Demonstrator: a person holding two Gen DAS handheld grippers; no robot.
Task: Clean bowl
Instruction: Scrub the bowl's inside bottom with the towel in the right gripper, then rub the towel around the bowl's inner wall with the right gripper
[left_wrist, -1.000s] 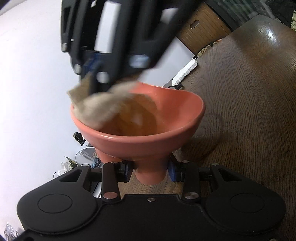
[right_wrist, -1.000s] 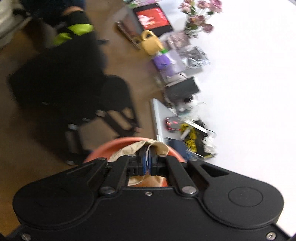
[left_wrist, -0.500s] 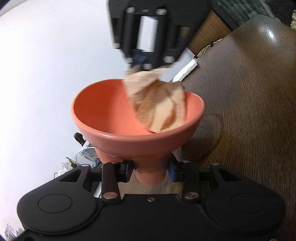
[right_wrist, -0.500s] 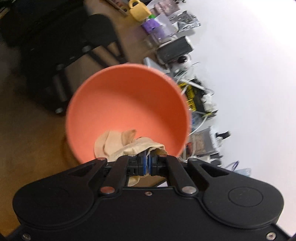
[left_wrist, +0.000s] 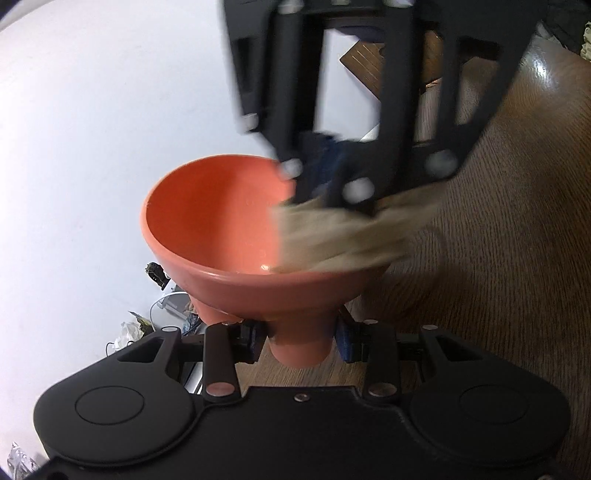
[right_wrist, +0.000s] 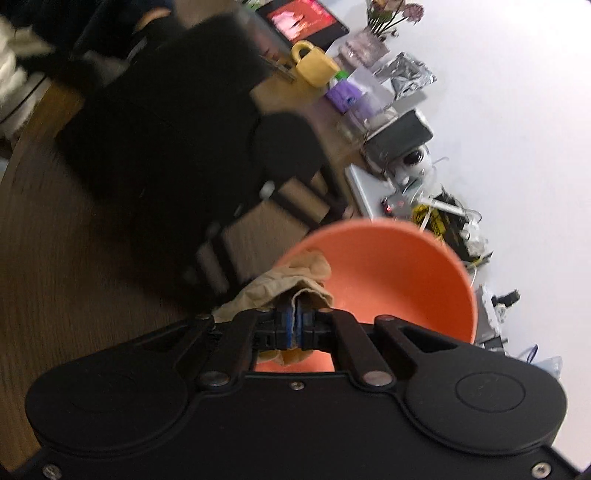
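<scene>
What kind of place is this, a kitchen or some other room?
Probably a lived-in room at home, not a kitchen: a dark wooden table along a white wall, cluttered with a yellow mug, a vase of flowers and tangled electronics. No sink shows.

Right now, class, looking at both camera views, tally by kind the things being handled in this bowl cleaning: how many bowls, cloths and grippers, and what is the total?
Bowl: 1
Cloth: 1
Grippers: 2, the left gripper and the right gripper
Total: 4
</scene>
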